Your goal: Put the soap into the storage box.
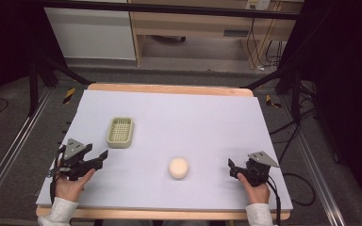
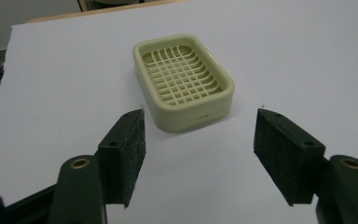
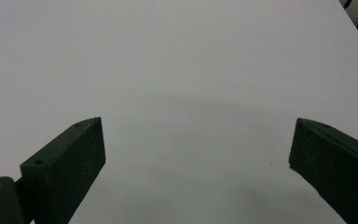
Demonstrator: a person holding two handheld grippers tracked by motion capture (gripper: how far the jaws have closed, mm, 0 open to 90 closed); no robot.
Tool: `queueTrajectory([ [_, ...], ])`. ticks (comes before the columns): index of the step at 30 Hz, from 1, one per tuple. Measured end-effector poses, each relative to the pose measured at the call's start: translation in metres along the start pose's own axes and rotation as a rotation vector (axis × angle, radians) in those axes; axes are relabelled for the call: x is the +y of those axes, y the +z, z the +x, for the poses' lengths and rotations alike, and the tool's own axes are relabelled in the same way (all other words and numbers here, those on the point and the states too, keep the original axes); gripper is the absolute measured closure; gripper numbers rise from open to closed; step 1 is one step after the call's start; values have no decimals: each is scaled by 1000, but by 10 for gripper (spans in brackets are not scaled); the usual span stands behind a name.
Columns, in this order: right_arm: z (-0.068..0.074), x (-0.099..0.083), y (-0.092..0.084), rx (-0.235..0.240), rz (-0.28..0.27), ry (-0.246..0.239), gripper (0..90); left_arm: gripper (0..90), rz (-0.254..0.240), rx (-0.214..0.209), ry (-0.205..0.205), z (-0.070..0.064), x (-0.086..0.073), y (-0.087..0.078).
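Note:
A pale green soap dish point(image 1: 120, 132) with a grid floor sits on the left half of the white sheet; in the left gripper view the dish point(image 2: 182, 81) lies just ahead of my jaws. A round cream soap bar point(image 1: 178, 167) rests near the front middle. My left gripper point(image 1: 102, 159) is held low at the front left, pointing toward the dish; its jaws stand apart with nothing between them point(image 2: 198, 140). My right gripper point(image 1: 231, 168) sits at the front right, to the right of the soap, jaws wide apart over bare sheet point(image 3: 198, 149).
The white sheet point(image 1: 193, 117) covers a wooden table whose edge shows at the back and front. Dark stand legs and cables run along both sides on the floor. A wooden cabinet stands beyond the table.

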State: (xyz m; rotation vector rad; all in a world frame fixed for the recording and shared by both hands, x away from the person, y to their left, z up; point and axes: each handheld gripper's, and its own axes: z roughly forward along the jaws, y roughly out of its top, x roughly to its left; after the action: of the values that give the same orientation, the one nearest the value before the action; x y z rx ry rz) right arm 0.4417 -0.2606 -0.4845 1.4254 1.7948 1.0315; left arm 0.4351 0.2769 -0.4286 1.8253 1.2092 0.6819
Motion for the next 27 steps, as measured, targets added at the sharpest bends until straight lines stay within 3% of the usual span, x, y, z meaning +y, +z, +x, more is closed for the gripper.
queueTrajectory([
  [7,0,0,1,-3,10,-6,40,320,0,-33,18,-9,4,3],
  [17,0,0,1,-2,5,2,41,300,14,-81,90,-34,15,12],
  [27,0,-1,0,-5,-3,-5,41,290,20,-116,117,-53,25,20],
])
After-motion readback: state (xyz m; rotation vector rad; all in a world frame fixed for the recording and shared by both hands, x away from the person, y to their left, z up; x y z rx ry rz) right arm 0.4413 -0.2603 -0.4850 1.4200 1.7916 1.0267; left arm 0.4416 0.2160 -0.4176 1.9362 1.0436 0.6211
